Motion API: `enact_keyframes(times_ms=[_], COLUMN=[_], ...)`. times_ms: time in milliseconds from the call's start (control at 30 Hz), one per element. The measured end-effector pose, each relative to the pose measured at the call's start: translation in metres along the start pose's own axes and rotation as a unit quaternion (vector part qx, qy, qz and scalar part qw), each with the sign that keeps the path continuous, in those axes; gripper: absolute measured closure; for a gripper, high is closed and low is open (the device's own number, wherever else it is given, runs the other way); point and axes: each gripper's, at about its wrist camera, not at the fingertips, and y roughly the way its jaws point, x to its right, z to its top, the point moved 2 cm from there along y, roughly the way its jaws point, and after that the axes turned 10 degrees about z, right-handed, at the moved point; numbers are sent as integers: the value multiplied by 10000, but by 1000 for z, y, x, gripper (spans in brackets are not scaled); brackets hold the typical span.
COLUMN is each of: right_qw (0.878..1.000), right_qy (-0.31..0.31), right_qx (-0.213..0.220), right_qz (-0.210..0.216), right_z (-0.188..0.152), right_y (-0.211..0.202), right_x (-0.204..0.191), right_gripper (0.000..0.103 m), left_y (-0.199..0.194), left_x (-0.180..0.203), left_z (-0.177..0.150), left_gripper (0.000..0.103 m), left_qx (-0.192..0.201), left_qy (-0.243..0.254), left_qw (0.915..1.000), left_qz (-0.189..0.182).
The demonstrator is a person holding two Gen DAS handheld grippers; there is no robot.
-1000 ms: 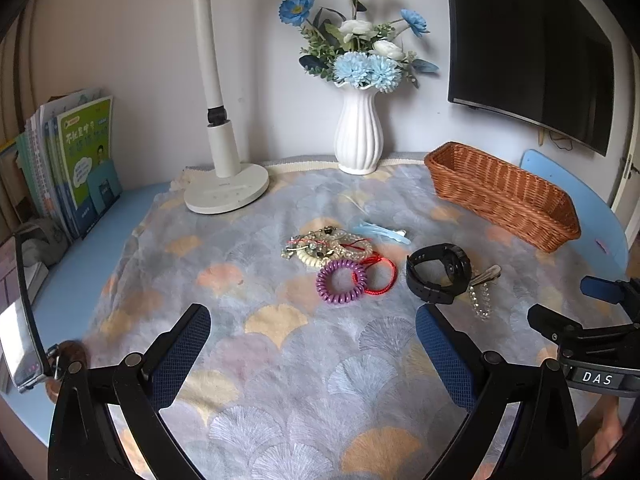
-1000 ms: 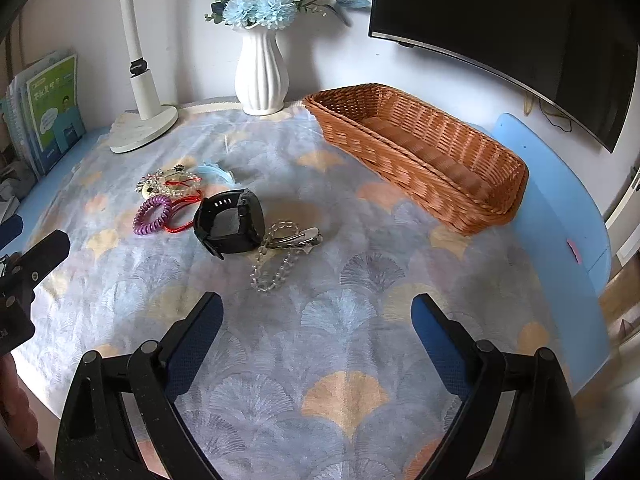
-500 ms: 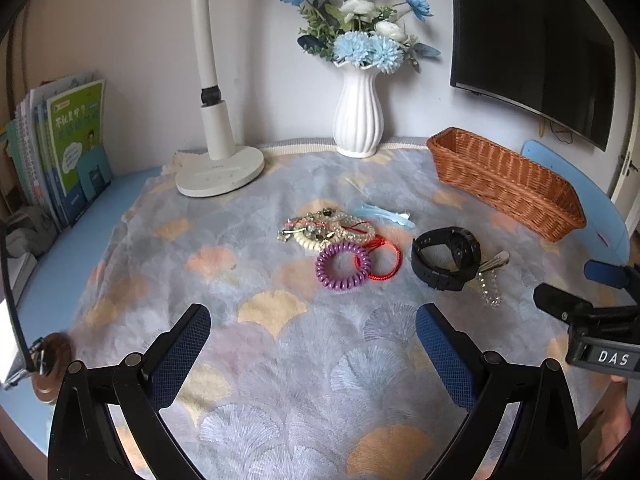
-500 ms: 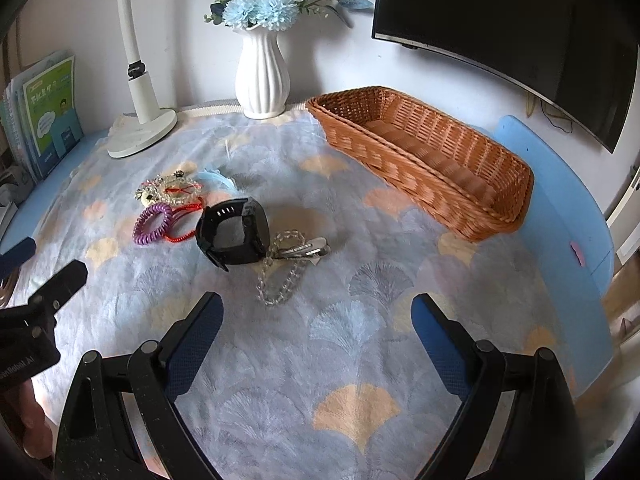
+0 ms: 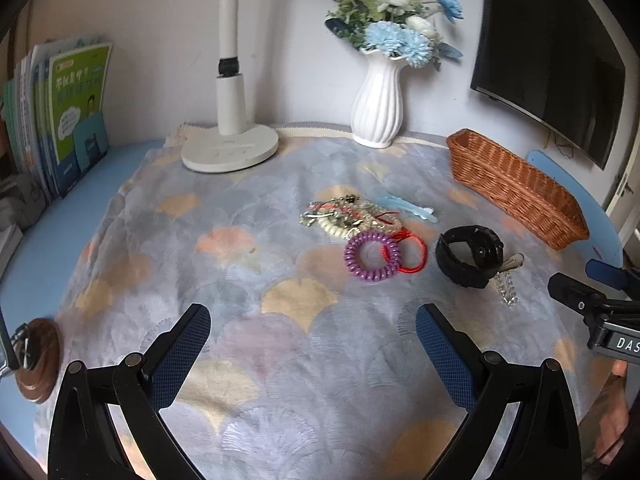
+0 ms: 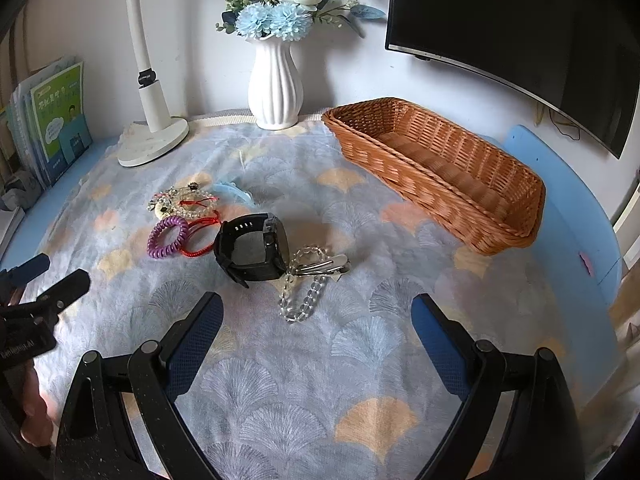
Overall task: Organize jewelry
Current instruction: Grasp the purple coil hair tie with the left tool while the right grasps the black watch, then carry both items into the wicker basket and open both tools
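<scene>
Sitting empty, wicker basket [image 6: 436,168], jewelry pile [image 6: 180,204] outside it

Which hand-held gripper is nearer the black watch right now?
Right. The right hand-held gripper hangs open just short of the black watch. The left hand-held gripper, also open, sits back and to the watch's left, nearer the purple coil tie.

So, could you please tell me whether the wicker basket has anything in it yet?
Empty. The right wrist view shows the wicker basket's bare woven floor; the black watch and purple spiral hair tie lie on the cloth.
</scene>
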Motion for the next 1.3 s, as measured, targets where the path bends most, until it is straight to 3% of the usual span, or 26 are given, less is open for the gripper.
enact_keyframes(times_ms=[200, 333, 400, 500, 533, 600, 633, 867, 967, 1133, 1167, 1300], right_qw=[9999, 9998, 9998, 9995, 9989, 9971, 9963, 9884, 9886, 9899, 9898, 9887], right_qy=[132, 152, 130, 88, 74, -57, -113, -206, -283, -484, -503, -463], right_qx=[48, -48, -96, -160, -201, -385, -455, -865, -920, -983, -995, -999], right_qz=[42, 68, 65, 261, 417, 654, 718, 1231, 1157, 895, 887, 1017], right_z=[-1, -2, -1, 5, 8, 20, 25, 42, 43, 39, 39, 39], right_y=[-2, 4, 7, 12, 15, 26, 31, 74, 89, 102, 105, 103], right_x=[11, 18, 21, 24, 25, 23, 22, 10, 1, -7, -7, -5], right_gripper=[7, 13, 15, 19, 22, 40, 42, 43, 47, 64, 70, 84], left_y=[8, 13, 21, 41, 47, 59, 64, 87, 93, 95, 95, 90], left_x=[-34, -30, -25, -12, -8, 1, 4, 24, 30, 34, 37, 46], left_z=[1, 8, 15, 26, 30, 36, 38, 40, 40, 42, 41, 39], left_gripper=[7, 11, 28, 35, 36, 44, 47, 61, 64, 84, 92, 93], left_qx=[-304, -420, -606, -1042, -1116, -1222, -1293, -1420, -1360, -1285, -1254, -1139], left_qy=[-455, -341, -371, -294, -226, -115, -94, 82, 180, 342, 404, 653], left_qw=[9971, 9964, 9926, 9858, 9851, 9841, 9832, 9843, 9867, 9891, 9895, 9901], left_qz=[-533, -650, -985, -1286, -1292, -1283, -1281, -1047, -870, -641, -595, -497])
